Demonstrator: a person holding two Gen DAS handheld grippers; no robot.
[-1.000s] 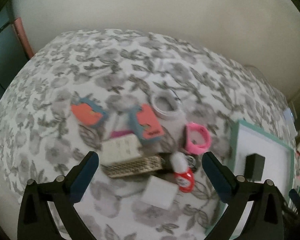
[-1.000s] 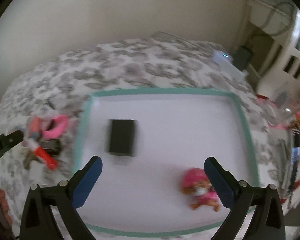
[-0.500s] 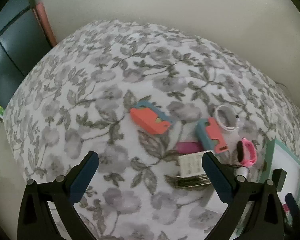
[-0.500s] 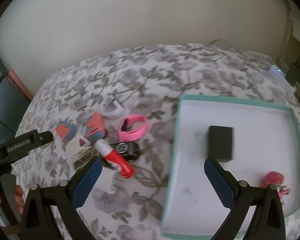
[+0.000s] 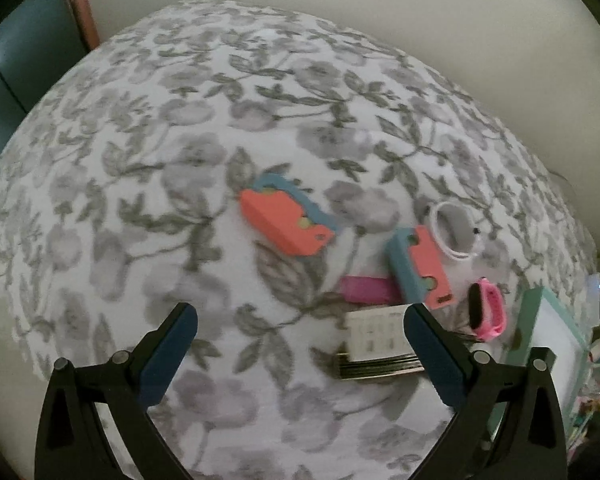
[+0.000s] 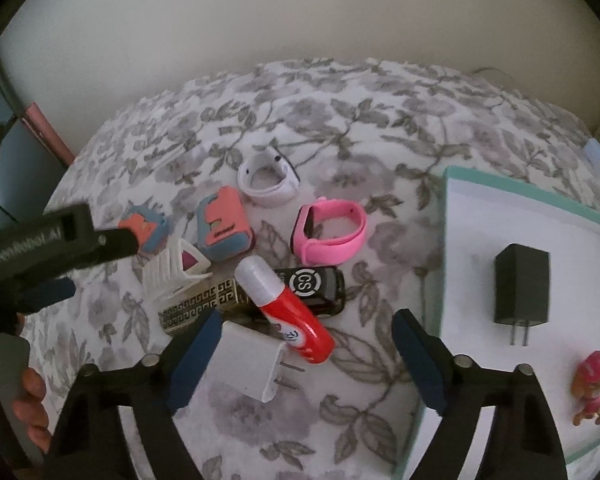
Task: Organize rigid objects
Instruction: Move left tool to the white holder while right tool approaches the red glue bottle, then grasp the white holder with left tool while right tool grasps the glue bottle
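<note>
Your right gripper (image 6: 306,332) is spread wide over the white charger (image 6: 252,364) and the red tube (image 6: 286,312). At 3 o'clock, the teal tray (image 6: 500,188) holds a black charger (image 6: 522,288) and a toy figure (image 6: 592,388). Your left gripper (image 5: 300,328) is also spread and holds nothing.

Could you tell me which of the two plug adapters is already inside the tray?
The black adapter: it lies on the tray's white floor, while the white adapter lies on the floral cloth.
</note>
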